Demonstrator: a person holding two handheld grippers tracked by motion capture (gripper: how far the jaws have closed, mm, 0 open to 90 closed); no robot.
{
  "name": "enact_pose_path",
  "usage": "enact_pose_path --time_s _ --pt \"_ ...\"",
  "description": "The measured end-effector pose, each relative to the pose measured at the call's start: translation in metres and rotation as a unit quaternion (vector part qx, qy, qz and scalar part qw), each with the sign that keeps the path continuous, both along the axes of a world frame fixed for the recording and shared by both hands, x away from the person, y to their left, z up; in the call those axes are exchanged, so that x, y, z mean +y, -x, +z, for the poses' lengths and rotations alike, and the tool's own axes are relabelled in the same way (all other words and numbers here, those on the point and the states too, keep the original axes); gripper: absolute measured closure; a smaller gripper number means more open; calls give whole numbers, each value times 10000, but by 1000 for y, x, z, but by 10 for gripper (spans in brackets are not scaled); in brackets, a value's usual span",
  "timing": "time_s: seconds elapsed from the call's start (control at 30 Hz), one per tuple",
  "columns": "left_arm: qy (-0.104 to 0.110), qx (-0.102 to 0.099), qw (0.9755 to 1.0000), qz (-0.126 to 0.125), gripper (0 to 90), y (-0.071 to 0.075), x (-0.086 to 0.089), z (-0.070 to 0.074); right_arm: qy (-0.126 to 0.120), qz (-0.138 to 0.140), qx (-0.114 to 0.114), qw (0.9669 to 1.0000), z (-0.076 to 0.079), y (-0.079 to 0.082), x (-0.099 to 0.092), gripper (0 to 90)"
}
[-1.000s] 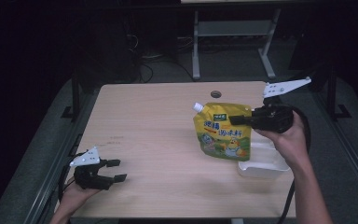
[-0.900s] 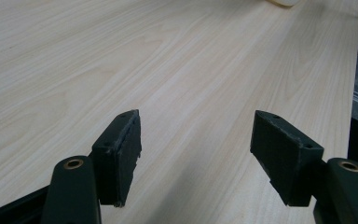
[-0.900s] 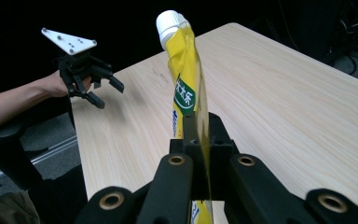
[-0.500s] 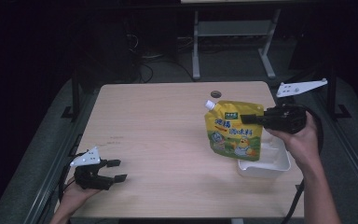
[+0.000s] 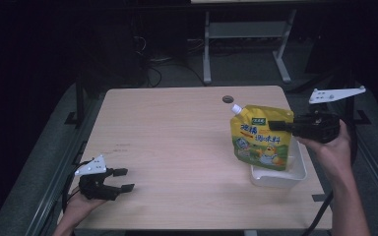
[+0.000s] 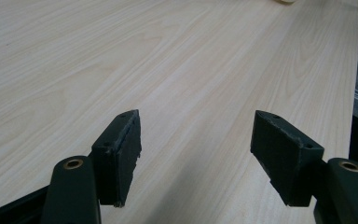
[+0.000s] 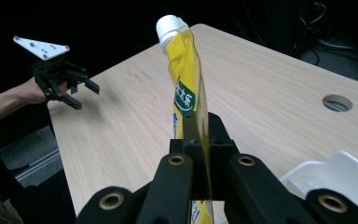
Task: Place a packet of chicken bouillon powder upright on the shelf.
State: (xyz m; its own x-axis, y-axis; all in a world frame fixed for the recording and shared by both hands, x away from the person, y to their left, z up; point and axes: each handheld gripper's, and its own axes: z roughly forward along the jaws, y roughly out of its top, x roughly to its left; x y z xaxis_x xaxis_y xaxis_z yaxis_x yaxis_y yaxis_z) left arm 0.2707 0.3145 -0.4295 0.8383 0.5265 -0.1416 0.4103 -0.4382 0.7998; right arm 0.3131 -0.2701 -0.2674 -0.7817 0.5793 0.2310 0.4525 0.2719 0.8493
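A yellow spouted drink pouch (image 5: 262,140) with a white cap hangs upright above the table's right side, its lower edge over a white plastic tray (image 5: 299,173). My right gripper (image 5: 275,125) is shut on the pouch's upper right edge. In the right gripper view the pouch (image 7: 186,88) stands edge-on, pinched between the jaws, with its cap at the top. My left gripper (image 5: 123,179) rests open near the table's front left corner with nothing in it. In the left gripper view its fingertips (image 6: 121,149) stand wide apart over bare wood.
The wooden table (image 5: 177,142) has a round cable hole (image 5: 228,99) at its back right. The white tray (image 7: 340,179) lies near the front right edge. A metal frame and cables stand on the dark floor behind the table.
My right gripper has carried the pouch to the right, from beside the tray to over it. The left gripper has stayed where it was.
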Motion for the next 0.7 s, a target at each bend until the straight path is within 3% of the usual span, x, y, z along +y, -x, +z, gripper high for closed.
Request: enact_pose_path --time_s 0.7 --pt "-43 41 10000 -25 327 -1 -4 -3 37 -470 86 9988 -13 5 -39 896"
